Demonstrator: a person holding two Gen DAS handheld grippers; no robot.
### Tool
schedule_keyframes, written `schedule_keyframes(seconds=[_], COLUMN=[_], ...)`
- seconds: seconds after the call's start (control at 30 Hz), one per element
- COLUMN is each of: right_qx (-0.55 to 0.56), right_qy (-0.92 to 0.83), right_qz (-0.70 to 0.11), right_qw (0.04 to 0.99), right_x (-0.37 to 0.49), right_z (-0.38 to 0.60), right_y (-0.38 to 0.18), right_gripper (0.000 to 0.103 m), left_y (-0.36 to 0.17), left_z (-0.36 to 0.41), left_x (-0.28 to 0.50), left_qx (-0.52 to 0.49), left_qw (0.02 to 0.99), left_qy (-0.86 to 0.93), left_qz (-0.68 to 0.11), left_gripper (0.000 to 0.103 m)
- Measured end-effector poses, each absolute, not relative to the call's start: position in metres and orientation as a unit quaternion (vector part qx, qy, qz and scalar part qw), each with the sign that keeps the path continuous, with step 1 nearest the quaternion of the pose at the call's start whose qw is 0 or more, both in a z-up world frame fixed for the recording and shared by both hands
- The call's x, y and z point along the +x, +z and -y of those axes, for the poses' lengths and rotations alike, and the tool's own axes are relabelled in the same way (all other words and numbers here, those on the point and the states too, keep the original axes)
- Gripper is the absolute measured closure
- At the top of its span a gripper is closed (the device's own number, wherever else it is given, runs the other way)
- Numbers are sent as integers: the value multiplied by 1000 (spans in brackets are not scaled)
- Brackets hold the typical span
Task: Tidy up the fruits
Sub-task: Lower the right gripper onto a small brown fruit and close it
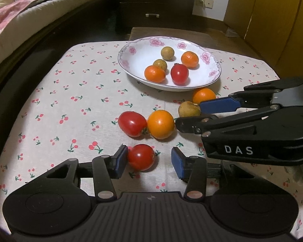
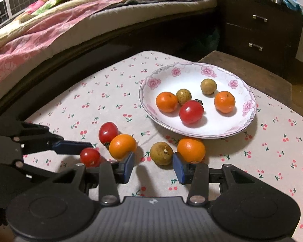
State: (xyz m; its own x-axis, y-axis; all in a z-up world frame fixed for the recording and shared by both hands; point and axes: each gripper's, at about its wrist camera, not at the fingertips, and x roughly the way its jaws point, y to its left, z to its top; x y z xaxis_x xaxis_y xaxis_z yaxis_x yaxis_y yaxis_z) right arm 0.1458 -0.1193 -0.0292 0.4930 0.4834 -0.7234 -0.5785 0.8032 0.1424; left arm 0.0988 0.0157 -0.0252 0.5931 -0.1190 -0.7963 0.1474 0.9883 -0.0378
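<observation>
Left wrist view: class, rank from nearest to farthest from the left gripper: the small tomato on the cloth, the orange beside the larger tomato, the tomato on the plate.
1. Small tomato, between the left gripper fingers.
2. Orange, mid-cloth.
3. Plate tomato, farthest.

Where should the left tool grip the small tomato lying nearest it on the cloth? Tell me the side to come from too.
Grip the small tomato across its round middle, coming down from above and the near side, where the left tool already straddles it. That side of the tablecloth is bare; the bigger tomato and the orange crowd the far side. Squeeze gently; it looks smooth and could roll.
</observation>
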Motion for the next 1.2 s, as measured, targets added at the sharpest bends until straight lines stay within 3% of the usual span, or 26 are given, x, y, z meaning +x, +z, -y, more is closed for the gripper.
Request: schedule_keyframes(seconds=[0.67, 1.2], right_qx=[-55, -107], right_qy=[372, 322], right_qz=[-371, -385], right_qw=[849, 858], right_x=[130, 143], right_z=[131, 111], right_y=[-7, -35], right_gripper=[71, 69], left_y=[-23, -21], left_z=[-22, -23], left_x=[88, 87], left_qx=[12, -4], left_qw=[889, 888], left_qy=[-98, -108], left_qz=[-446, -448], left_gripper=[44, 42])
